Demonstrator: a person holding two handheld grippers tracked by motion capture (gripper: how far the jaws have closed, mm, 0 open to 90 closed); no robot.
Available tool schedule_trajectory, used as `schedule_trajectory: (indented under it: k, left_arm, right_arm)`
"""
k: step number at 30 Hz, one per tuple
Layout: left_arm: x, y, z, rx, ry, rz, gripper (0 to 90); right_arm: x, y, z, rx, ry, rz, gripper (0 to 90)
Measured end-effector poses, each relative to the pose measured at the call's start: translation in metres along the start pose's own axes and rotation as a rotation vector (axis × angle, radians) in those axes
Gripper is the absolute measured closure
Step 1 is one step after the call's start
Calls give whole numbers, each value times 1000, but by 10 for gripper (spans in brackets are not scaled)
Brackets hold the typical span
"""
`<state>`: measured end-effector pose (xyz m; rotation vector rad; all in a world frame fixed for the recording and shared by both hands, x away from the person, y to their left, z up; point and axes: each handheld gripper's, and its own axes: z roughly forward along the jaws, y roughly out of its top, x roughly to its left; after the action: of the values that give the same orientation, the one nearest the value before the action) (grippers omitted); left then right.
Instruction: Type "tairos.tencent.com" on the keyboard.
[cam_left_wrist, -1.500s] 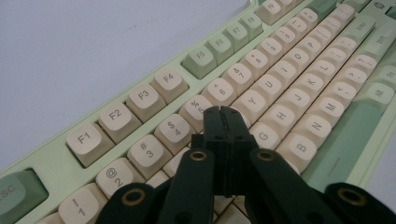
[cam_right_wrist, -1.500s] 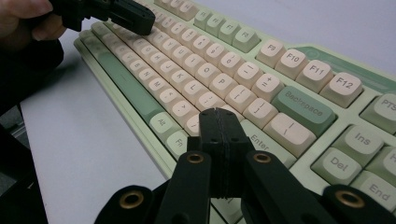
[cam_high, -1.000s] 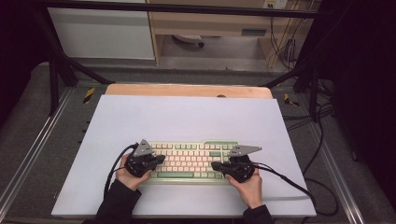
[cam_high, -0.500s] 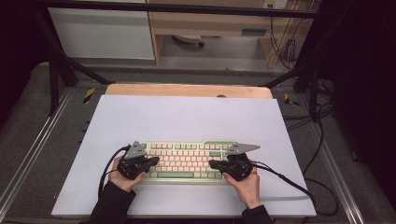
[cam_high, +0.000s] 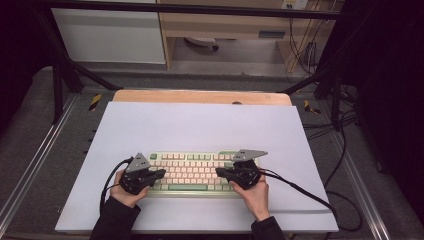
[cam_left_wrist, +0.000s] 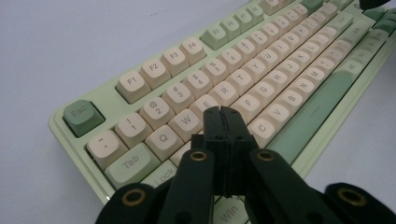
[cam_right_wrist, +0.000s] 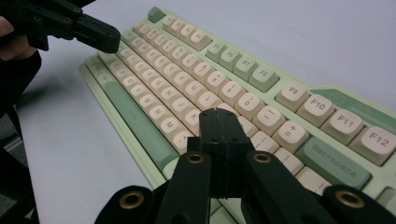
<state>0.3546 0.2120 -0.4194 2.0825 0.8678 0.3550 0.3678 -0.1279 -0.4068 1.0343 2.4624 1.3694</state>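
While the white table (cam_high: 200, 125) lies bare across its far half, the pale green keyboard (cam_high: 197, 170) sits near the person's edge, square to it, within easy reach of both hands. Each hand brings a gripper in over one end: the left gripper (cam_left_wrist: 223, 114) hangs above the letter keys around E and D, the right gripper (cam_right_wrist: 218, 116) above the keys near L and P. Both have their jaws pressed together, holding nothing (a blunt closed tip probably suits poking single keys).
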Motion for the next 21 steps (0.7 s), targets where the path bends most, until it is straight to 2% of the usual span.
schedule_trajectory:
  k: [9, 21]
  left_arm:
    - [3, -3, -3, -4, 1, -8, 899]
    - [4, -5, -5, -9, -3, -12, 899]
  right_arm:
    - [3, 9, 16, 25, 4, -8, 900]
    - [2, 17, 33, 44, -16, -11, 900]
